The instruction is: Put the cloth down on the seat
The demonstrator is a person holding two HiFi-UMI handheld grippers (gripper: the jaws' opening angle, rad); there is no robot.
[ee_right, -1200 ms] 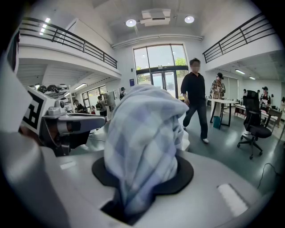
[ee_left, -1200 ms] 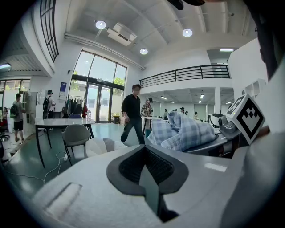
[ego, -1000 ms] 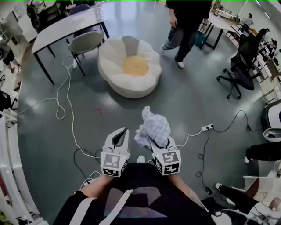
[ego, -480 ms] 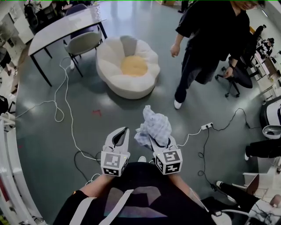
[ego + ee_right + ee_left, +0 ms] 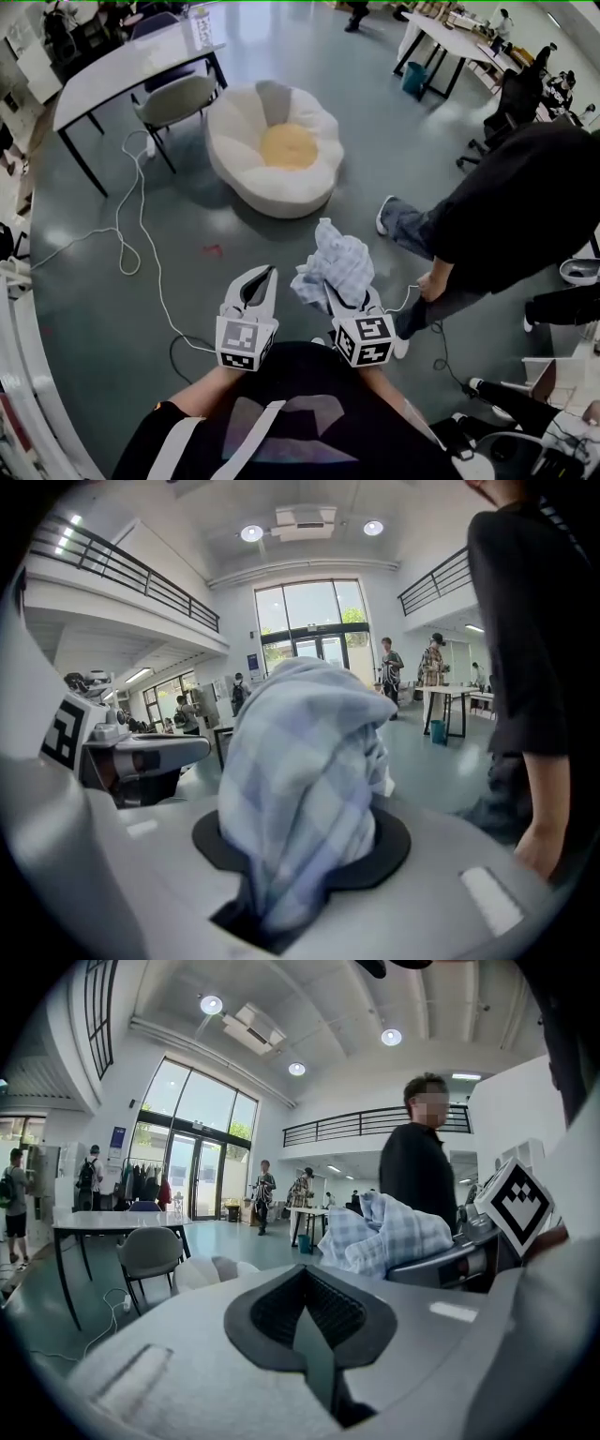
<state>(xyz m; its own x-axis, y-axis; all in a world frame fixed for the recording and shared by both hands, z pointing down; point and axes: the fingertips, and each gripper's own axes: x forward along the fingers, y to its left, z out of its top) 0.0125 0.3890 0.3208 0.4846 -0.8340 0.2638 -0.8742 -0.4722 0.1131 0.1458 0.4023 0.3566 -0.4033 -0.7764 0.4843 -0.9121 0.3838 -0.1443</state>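
- Right gripper pinches the bunched cloth, lower middle of frame; left gripper has its jaws pressed together, empty.
- White flower-shaped seat, upper middle, lies well apart; laying the cloth down remains.

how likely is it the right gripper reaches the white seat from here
Probably not yet: the right gripper, gripping the cloth with jaws just opened slightly, hangs near the wearer's torso; the seat lies well ahead across bare floor. Nothing blocks the path.

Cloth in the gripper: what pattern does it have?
The cloth is a pale blue-and-white check, clearest in the right gripper view.
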